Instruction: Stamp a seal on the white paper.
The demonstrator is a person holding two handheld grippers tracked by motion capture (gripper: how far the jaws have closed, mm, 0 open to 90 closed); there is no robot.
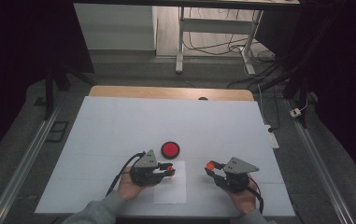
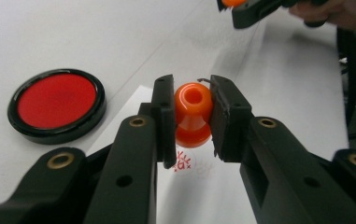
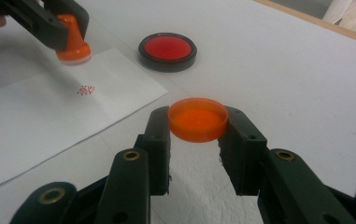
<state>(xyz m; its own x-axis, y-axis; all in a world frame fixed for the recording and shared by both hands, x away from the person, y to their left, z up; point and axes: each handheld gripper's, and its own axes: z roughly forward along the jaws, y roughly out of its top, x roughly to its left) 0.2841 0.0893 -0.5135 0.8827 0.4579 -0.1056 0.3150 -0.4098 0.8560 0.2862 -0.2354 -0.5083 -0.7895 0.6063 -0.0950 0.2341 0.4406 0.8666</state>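
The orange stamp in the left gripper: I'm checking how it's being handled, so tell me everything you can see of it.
The orange stamp looks like glossy moulded plastic: a rounded knob with a hollow in its top, a narrow waist and a wider round base. The left gripper is shut on its waist, one black jaw on each side. It is held a little tilted, just above the white paper, near a red printed mark. Its base seems clear of the sheet.
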